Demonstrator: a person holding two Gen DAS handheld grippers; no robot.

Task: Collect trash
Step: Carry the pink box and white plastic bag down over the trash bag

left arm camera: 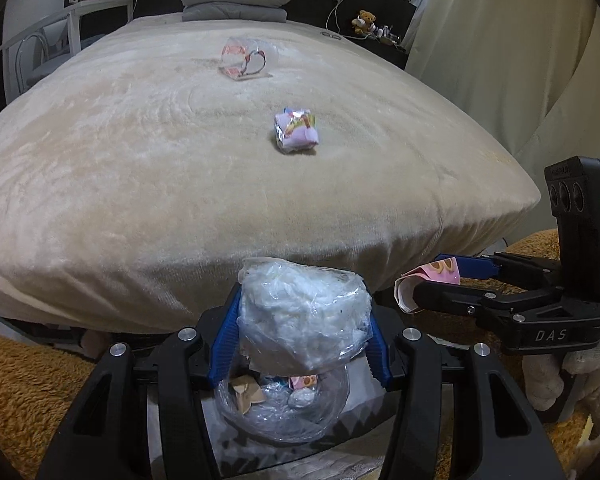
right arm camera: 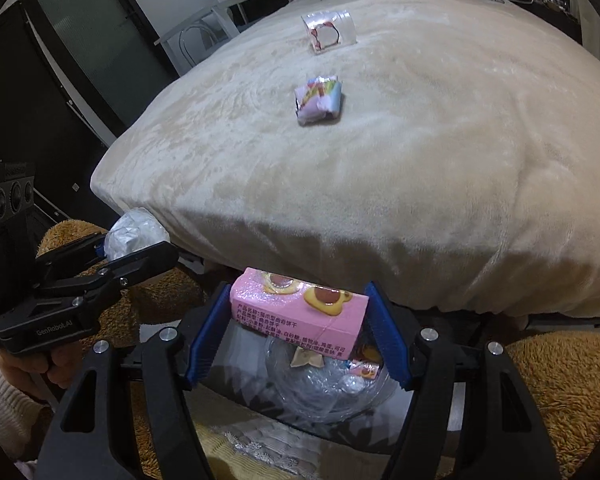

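At the foot of a wide bed covered in a cream plush blanket (left arm camera: 140, 160), two hand-held claws hang side by side, both pointing downward over a clear plastic bag-lined bin (left arm camera: 284, 412) that sits on the floor between the bed and a brown shaggy rug (left arm camera: 24, 392). The left claw (left arm camera: 304, 320) is partly closed, its blue ribbed pads pressed against both sides of a crumpled wad of clear plastic wrap with white filling (left arm camera: 304, 316), which it holds directly above the bin's mouth. The right claw (right arm camera: 300, 332) stands a little wider and grips a pink rectangular biscuit carton printed with brown-and-yellow paw cookies (right arm camera: 300, 312) across its ends, also above the bin. In the bin lie a small tan paper scrap (right arm camera: 306, 358), a smaller pink wrapper (right arm camera: 364, 370) and crinkled clear film. In the left wrist view the right claw shows at the right edge with the pink carton in its tips, held by a hand in a white knit glove (left arm camera: 548, 376). Two pieces remain on the bed, well apart from the claws: a crushed pastel pink-and-lilac snack packet (left arm camera: 296, 130) near the middle, and farther back a clear plastic package with red and white print (left arm camera: 246, 58). Folded grey bedding (left arm camera: 236, 0) is stacked at the head of the bed.
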